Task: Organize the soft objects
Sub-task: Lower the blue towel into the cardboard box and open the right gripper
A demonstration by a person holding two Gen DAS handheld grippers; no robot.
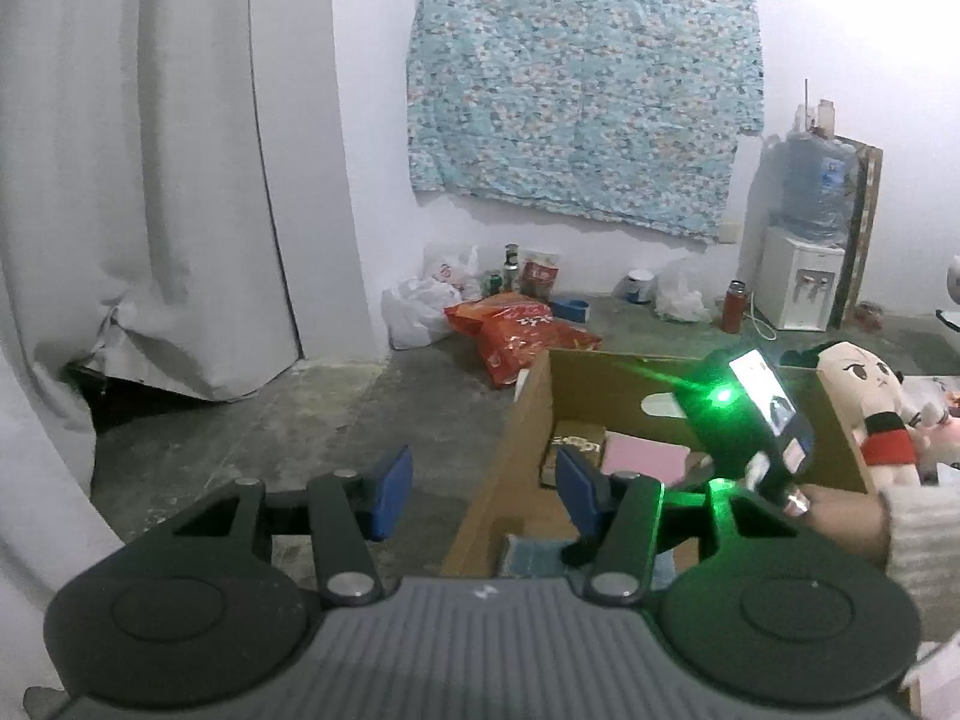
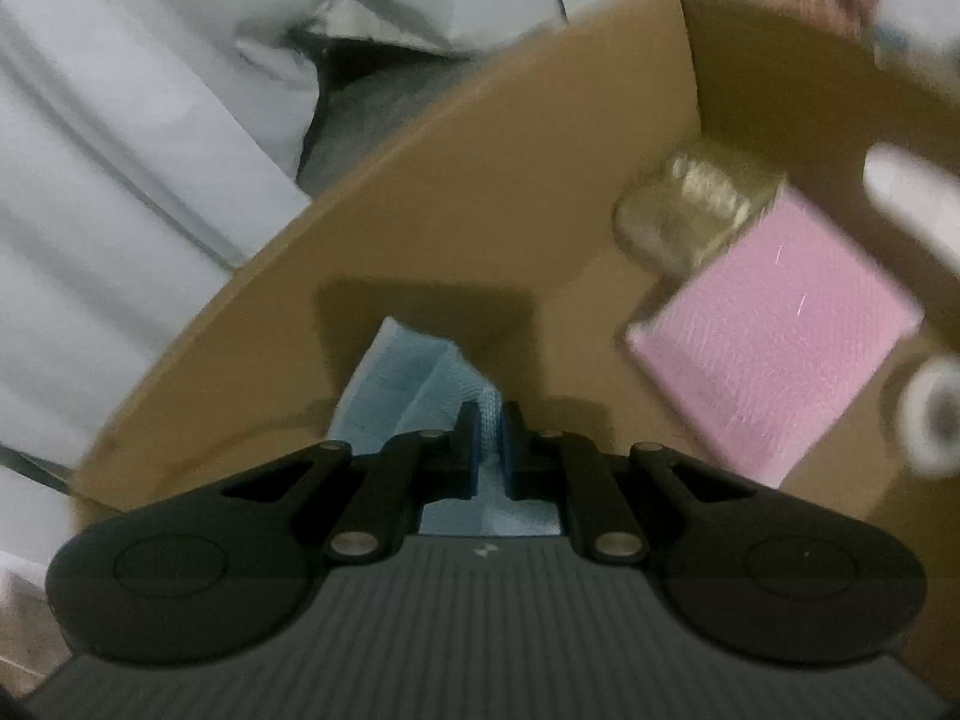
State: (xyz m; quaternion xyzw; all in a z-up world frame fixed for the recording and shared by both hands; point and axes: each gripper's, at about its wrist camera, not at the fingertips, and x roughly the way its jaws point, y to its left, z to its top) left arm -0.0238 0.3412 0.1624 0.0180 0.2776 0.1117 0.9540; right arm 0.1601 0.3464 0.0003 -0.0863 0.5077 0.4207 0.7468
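the right gripper [image 2: 489, 444] is clenched on a light blue cloth [image 2: 414, 384], its blue pads [image 2: 470, 450] pinching a fold of the fabric, and it hangs inside the cardboard box [image 2: 480, 180] near the box's left wall as its own camera sees it. the cloth spreads forward from the pads toward that wall and also shows beneath the gripper's body. deeper in the box, to the right of the cloth, lies a pink pad [image 2: 774, 336], and just beyond it, touching its far corner, a crinkled golden packet [image 2: 696, 204]. a white roll [image 2: 933, 414] sits at the right edge of the box, blurred.

the left gripper [image 1: 483, 495] is released, its blue pads [image 1: 390, 492] well apart with nothing between them; it hovers over the box's [image 1: 522, 438] near left corner, one finger above the floor outside the box and the other above its inside. from this view the right gripper [image 1: 750, 420] reaches down into the box, held by a hand [image 1: 840, 516] in a pale sleeve, with green light glowing on its body. a plush doll [image 1: 870, 402] with a red collar stands just behind the box's right wall. beyond the box, on the grey floor, lie a red bag [image 1: 516, 336] and white plastic bags [image 1: 420, 306] against the wall, a flowered cloth [image 1: 582, 90] hangs above them, and a water dispenser [image 1: 798, 252] stands to the box's far right.
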